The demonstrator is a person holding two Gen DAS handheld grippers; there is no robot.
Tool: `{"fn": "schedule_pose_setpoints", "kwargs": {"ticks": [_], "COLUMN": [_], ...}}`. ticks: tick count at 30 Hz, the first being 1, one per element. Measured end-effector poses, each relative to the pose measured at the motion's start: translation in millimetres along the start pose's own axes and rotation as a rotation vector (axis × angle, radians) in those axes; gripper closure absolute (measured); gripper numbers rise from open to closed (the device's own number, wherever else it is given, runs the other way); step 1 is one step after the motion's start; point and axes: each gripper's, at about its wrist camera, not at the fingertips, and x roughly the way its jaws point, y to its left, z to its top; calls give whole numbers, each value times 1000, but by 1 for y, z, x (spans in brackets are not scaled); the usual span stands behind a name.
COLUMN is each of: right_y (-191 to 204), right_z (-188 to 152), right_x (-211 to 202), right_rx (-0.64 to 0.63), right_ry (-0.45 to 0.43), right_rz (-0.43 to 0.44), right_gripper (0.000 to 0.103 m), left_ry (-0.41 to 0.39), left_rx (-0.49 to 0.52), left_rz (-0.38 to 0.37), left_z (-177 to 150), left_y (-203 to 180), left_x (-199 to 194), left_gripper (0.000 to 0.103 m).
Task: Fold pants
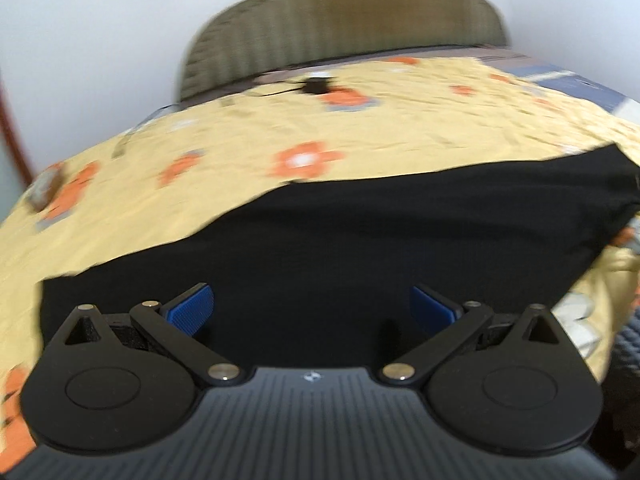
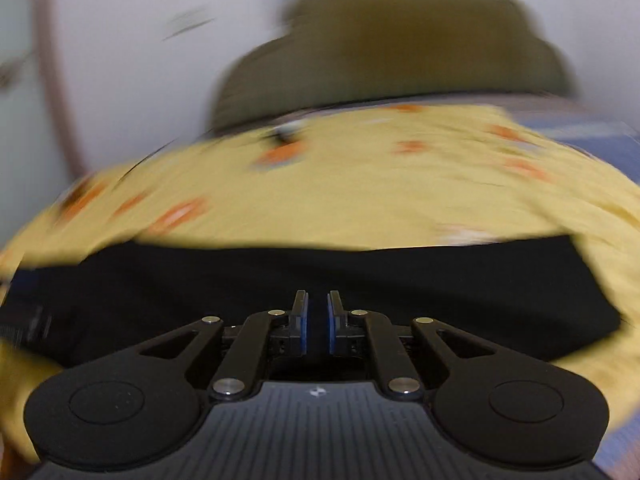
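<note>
Black pants point(image 1: 360, 232) lie flat on a yellow bedspread with orange flowers point(image 1: 240, 140). My left gripper point(image 1: 312, 312) is open wide, its blue pads point(image 1: 192, 308) hovering over the near part of the pants with nothing between them. In the right wrist view the pants point(image 2: 200, 280) stretch as a dark band across the bed. My right gripper point(image 2: 317, 324) is nearly shut, its pads point(image 2: 303, 328) a narrow gap apart with dark cloth between them, apparently pinching the pants' near edge. This view is motion-blurred.
An olive-brown padded headboard point(image 1: 352, 20) stands at the far end against a white wall point(image 1: 100, 40). A small black object with a cord point(image 1: 316, 86) lies on the bedspread far ahead. A blue and white blanket point(image 1: 560, 76) shows at the far right.
</note>
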Motion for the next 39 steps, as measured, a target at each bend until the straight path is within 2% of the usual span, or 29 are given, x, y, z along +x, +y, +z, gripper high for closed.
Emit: {"fn": "schedule_pose_setpoints", "kwargs": {"ticks": [2, 4, 5, 8, 11, 12, 13, 15, 19, 21, 24, 27, 30, 32, 37, 39], "right_y": [27, 36, 37, 56, 107, 132, 159, 212, 315, 352, 392, 412, 425, 431, 446, 447], "right_z": [-6, -16, -21, -14, 1, 3, 3, -2, -30, -45, -65, -76, -80, -85, -107, -105], "right_x": [18, 38, 45, 30, 15, 13, 14, 22, 41, 50, 61, 75, 90, 95, 100, 102], "right_rx": [-68, -18, -4, -57, -216, -293, -367, -496, -773, -885, -1022, -1112, -1212, -1268, -1384, -1362], "right_ry": [66, 178, 222, 158, 38, -3, -40, -81, -188, -212, -214, -197, -191, -195, -218, -229], "right_rz": [62, 97, 103, 41, 163, 204, 250, 312, 376, 392, 394, 356, 280, 247, 235, 245], "right_gripper": [93, 76, 76, 75, 74, 69, 54, 37, 37, 38, 38, 39, 49, 51, 88, 91], "left_ry": [-2, -10, -20, -60, -78, -80, -82, -75, -43, -32, -23, -15, -11, -11, -23, -33], "left_rx": [-35, -65, -91, -196, -318, -351, -383, -431, -508, -532, -559, -553, -546, -544, -540, -550], "left_rz": [66, 141, 188, 354, 506, 546, 583, 637, 687, 683, 676, 674, 660, 636, 618, 620], "left_z": [-6, -11, -12, -18, -28, -32, -35, -43, -60, -68, -80, -88, -92, -91, -87, -86], "left_y": [25, 50, 63, 106, 149, 163, 176, 197, 233, 242, 254, 255, 257, 257, 259, 263], "left_x": [-8, -17, -23, -45, -64, -69, -74, -83, -97, -101, -107, -108, -104, -101, -98, -101], "left_gripper": [0, 0, 0, 0, 0, 0, 0, 0, 0, 0, 0, 0, 0, 0, 0, 0]}}
